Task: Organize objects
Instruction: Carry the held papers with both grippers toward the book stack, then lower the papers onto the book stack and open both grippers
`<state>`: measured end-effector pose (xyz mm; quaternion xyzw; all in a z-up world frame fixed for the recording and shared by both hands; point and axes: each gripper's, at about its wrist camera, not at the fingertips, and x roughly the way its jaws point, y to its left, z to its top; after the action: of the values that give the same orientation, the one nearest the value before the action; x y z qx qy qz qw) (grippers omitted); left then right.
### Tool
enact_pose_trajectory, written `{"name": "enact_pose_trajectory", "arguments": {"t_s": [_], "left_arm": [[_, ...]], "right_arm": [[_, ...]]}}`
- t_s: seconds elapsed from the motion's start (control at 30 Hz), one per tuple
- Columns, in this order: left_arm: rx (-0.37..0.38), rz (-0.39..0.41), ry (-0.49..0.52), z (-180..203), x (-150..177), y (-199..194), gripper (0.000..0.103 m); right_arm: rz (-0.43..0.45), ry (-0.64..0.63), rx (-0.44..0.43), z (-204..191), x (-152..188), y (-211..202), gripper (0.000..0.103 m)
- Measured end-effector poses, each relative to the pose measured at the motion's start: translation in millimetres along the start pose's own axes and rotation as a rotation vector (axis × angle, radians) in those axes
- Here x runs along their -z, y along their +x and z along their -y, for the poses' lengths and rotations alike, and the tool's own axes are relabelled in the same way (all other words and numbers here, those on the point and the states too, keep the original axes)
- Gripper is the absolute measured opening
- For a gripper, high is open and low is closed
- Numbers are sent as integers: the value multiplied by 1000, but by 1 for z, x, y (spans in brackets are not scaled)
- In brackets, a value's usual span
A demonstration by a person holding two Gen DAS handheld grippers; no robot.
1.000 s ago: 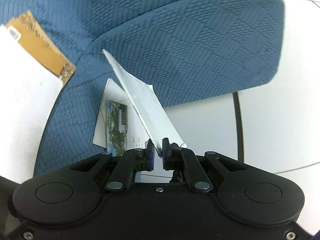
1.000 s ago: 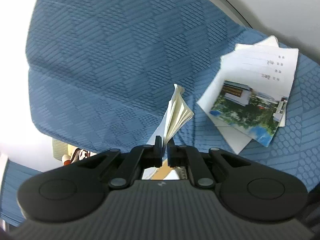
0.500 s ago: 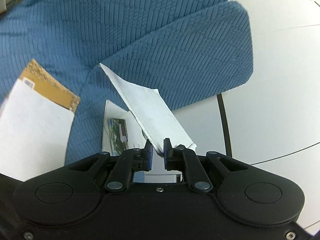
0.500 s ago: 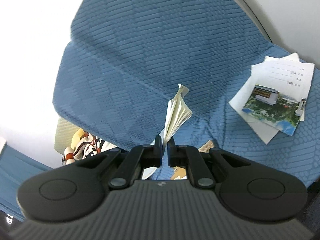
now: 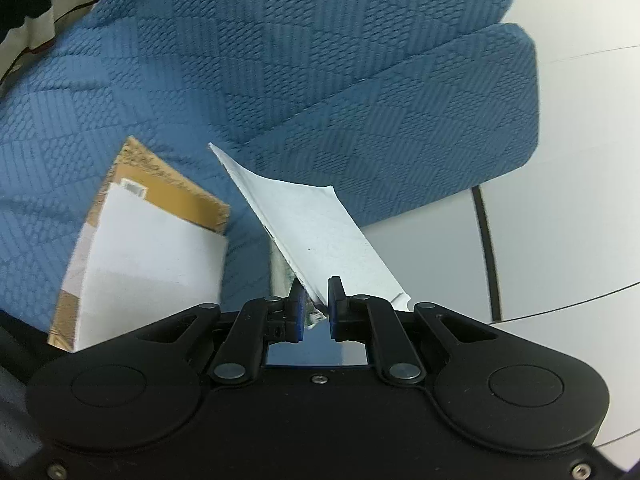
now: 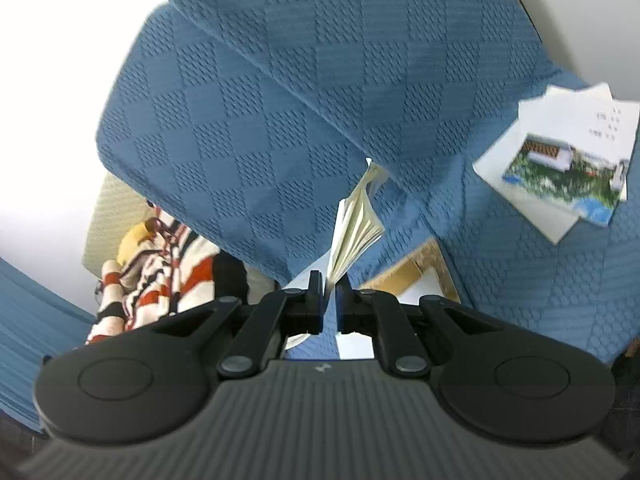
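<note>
Gripping booklet (image 5: 316, 236) – left gripper (image 5: 314, 302), right gripper (image 6: 329, 292) both clamped.

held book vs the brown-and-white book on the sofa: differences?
The held book hangs in the air edge-on, its pages fanned; the brown-and-white book lies flat and closed on the blue sofa. The left gripper and right gripper pinch the held book; nothing grips the brown-and-white book. Both have pale covers.

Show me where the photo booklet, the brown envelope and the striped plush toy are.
photo booklet (image 6: 560, 178): right wrist view, printed cover.
brown envelope (image 5: 176, 196): left wrist view, bare brown corner.
striped plush toy (image 6: 160, 272): right wrist view, striped body.
</note>
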<state>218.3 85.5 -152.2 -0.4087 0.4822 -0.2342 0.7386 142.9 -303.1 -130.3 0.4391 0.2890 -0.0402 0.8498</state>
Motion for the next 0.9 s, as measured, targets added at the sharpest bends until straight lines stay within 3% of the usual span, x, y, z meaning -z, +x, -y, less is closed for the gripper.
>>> {"name": "enact_pose_trajectory", "arguments": {"t_s": [0.43,0.9], "left_arm": [[-82,-89,-32,-76,3,17,10],[-217,-171,0,-120,31,33,10]], "right_arm": [[-118,-18,109,15,51,46,9],[-238,-39,179,39,87,68,9]]}}
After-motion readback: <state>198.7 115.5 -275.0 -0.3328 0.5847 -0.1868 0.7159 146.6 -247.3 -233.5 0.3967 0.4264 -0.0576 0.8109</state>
